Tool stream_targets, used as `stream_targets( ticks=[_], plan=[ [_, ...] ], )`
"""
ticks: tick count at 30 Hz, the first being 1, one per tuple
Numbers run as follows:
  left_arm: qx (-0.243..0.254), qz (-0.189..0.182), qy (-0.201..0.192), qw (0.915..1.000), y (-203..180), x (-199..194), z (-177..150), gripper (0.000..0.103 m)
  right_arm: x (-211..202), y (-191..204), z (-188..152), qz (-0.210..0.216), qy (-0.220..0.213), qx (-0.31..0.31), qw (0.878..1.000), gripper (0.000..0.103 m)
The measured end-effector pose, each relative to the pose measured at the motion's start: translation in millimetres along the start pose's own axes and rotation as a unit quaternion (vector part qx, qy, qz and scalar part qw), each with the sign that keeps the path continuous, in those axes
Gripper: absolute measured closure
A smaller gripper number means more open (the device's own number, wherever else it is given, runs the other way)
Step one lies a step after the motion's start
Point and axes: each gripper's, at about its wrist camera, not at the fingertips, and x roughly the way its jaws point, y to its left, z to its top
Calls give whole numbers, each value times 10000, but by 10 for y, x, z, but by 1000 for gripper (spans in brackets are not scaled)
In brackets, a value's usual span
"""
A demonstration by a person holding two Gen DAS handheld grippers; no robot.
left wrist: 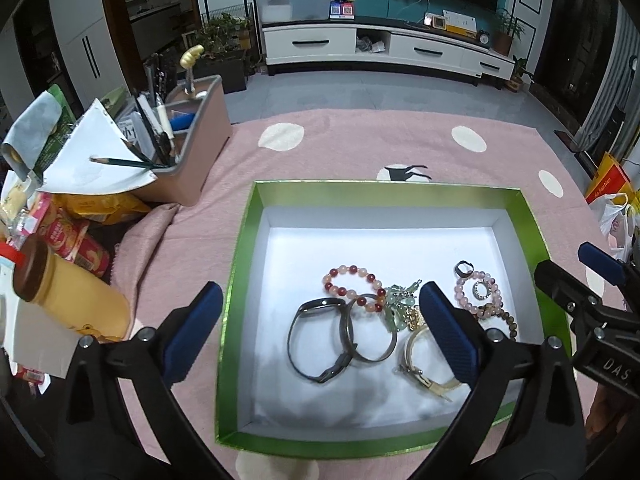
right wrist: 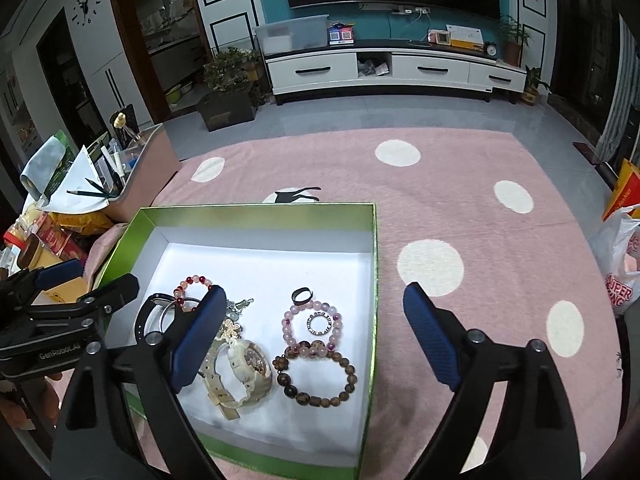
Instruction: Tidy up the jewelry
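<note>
so both my tongs are wide apart and hold nothing. the left tongs (left wrist: 320, 336) hang over the near part of the green box (left wrist: 236, 280) in the left wrist view, and the right tongs (right wrist: 312, 336) stand over the right wall of the same box in the right wrist view, with one finger above the jewelry and the other finger over the pink cloth (right wrist: 460, 208) outside the box.

all the jewelry that i can see is already inside the box, on its white bottom, in the near half. at the centre of the left view lie the dark watch (left wrist: 316, 340) and the metal bangle (left wrist: 370, 330), touching each other, with the red and pink bead bracelet (left wrist: 354, 282) just behind them. in the lower centre of the right view i see the cream watch (right wrist: 244, 372), the brown bead bracelet (right wrist: 316, 376), the pink bead bracelet (right wrist: 312, 328) with a small round ring (right wrist: 319, 323) inside it, and a dark ring (right wrist: 302, 294) behind.

i see no loose piece on the desk outside the box, so i judge the collecting is nearly done or done. the pieces lie crowded and some overlap, and the far half of the box is bare, so maybe some spreading is left. no lid is in view.
</note>
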Motion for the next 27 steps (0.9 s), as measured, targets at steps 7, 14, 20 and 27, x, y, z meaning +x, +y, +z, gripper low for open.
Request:
stream_targets(
  ticks=[7,14,20,27],
  plan=[
    [39,116,-111,9999,18,-312,12,2,-287,101,36,-162,-119,-155,9997,1],
    [113,386,-160,9991,15,-685,59,2,-573,182,107,-393,-113,-153,9990,1],
    [76,457,-163,9988,21,-1020,132,2,-870,244,221,-448,-57,-61,9990,1],
    [110,536,-282,9981,8,-1296,214,2,-1119,358,355,-544,-57,-221,9983,1]
  ],
)
